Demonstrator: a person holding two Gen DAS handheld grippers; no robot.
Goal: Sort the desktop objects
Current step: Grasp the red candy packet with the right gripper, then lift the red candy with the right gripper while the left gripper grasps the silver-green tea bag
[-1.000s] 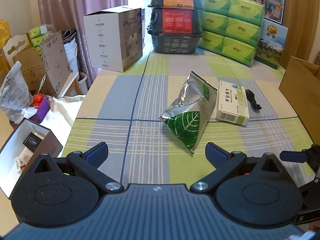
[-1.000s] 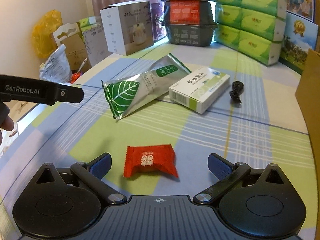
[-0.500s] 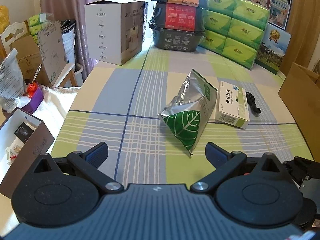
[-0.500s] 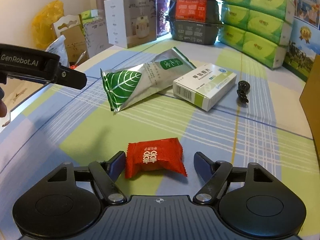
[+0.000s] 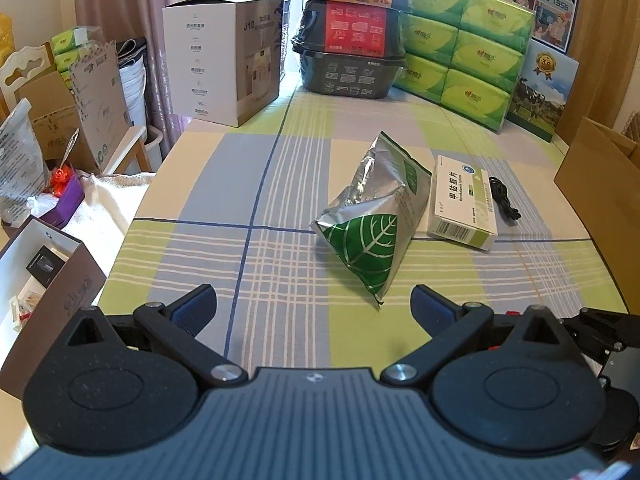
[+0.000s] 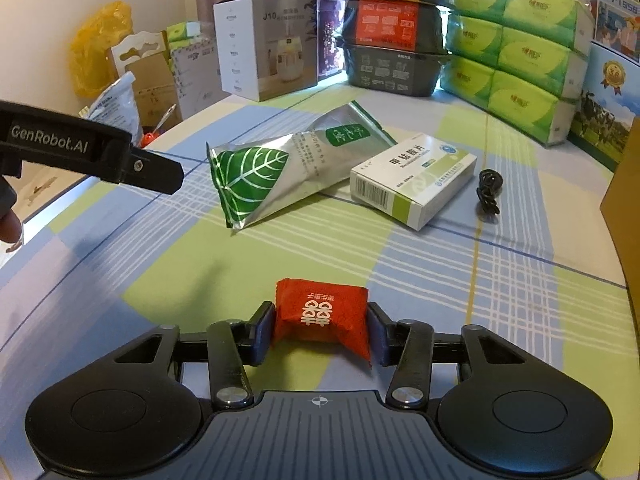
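Note:
My right gripper [image 6: 321,326] is shut on a small red candy packet [image 6: 322,314] at the near side of the checked tablecloth. Beyond it lie a silver pouch with a green leaf [image 6: 280,168], a white and green medicine box [image 6: 414,178] and a coiled black cable [image 6: 489,190]. In the left wrist view the same pouch [image 5: 374,216], medicine box [image 5: 462,204] and cable [image 5: 504,200] lie ahead and to the right. My left gripper [image 5: 314,310] is open, held short of the pouch with nothing between its fingers. One of its fingers [image 6: 120,160] juts in from the left of the right wrist view.
Along the table's far edge stand a white carton [image 5: 224,56], stacked dark containers [image 5: 352,32] and green tissue packs [image 5: 468,48]. A cardboard box [image 5: 600,188] borders the right side. Off the left edge sit an open brown box [image 5: 44,280] and other clutter.
My right gripper closed from wide open onto the red candy packet. The left gripper stayed open and drifted slightly, with the pouch still ahead of it.

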